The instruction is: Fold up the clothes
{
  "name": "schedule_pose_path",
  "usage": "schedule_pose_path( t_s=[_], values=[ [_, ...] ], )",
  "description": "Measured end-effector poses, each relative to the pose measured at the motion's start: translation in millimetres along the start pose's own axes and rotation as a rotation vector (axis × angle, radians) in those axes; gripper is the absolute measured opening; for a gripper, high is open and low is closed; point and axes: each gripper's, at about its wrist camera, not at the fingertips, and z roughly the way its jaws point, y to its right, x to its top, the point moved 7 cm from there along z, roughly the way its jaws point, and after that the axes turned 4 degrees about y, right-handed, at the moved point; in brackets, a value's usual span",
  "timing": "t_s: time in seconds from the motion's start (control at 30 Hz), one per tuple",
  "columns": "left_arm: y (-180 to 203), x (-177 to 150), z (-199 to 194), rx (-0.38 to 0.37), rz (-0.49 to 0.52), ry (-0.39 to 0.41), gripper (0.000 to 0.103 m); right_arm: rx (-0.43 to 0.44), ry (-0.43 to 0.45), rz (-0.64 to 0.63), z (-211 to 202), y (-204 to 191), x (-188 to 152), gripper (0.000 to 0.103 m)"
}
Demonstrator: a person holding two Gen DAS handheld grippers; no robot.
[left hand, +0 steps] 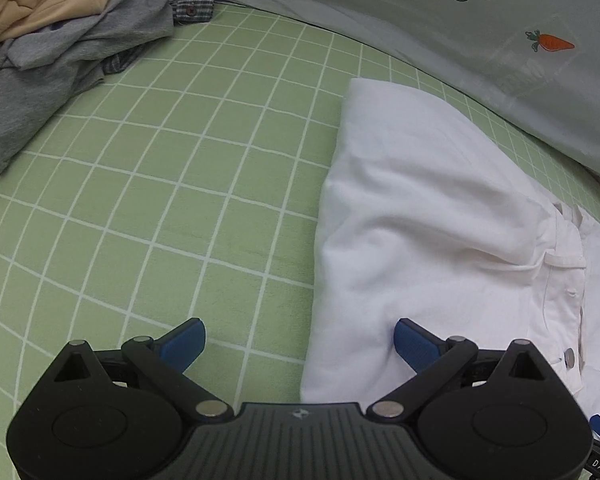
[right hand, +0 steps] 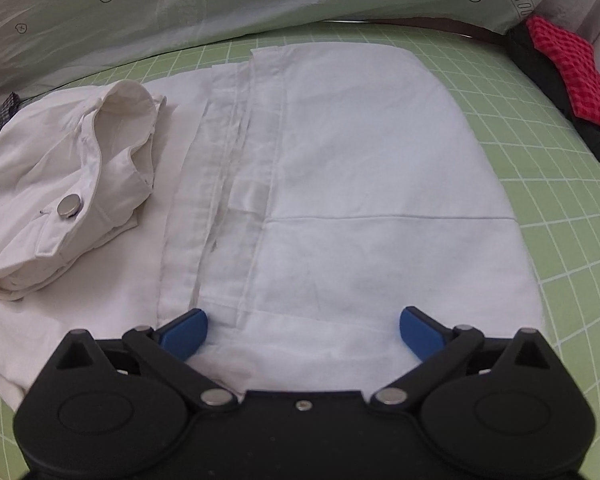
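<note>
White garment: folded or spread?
Partly folded: the white garment lies doubled into a flat panel, its buttoned waistband end bunched on top.

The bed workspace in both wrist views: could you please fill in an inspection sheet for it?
Surface: green checked sheet, mostly flat.
Job's things: white garment partly folded, its collar turned onto the body.
Clutter: grey and beige clothes pile; red checked cloth on dark fabric.
Grippers: left gripper open, its right finger over the garment's edge; right gripper open above the garment, nothing held.
Cables: nothing seen.
Surroundings: pale printed bedding along the far side.
</note>
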Motion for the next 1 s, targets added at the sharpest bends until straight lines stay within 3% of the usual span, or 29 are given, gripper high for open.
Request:
schedule_pose_path(
  t_s=[0.23,0.3,0.37,0.57,0.67,0.77,0.87,1.0],
  values=[
    [6.7,8.7,13.7,-0.103,0.017,-0.009,0.097,0.006,-0.011,0.001,2.2,0.1,2.0,0.103],
    [11.8,11.9,12.5,-0.132,0.052,0.002,0.081,0.008,-0.011,0.000,2.5,0.3,2.2,0.103],
    [16.1,14.2,11.9,-0.183,0.043,-0.011,0.051,0.011,-0.011,-0.002,2.8,0.3,2.3,0.103],
    [19.4,17.8,0.0,-0.249,-0.068,-0.009,0.012,0.025,0.016,-0.013,1.6,-0.1,-0.1,0.103],
    [31.4,24.0,-23.2,-0.297,-0.103,0.035,0.007,0.031,0.019,-0.019,0.9,-0.6,-0.3,0.103],
    [62.8,30.7,-56.3,-0.323,-0.068,0.103,0.006,0.047,0.006,-0.018,1.5,0.8,1.4,0.103],
    [107.9,30.7,-85.7,-0.322,0.013,0.165,0.006,0.090,-0.016,0.022,-2.0,8.0,5.9,0.101],
    [173.9,20.9,-109.5,-0.326,0.108,0.207,0.006,0.114,0.026,0.117,-22.6,45.5,20.7,0.101]
  ],
)
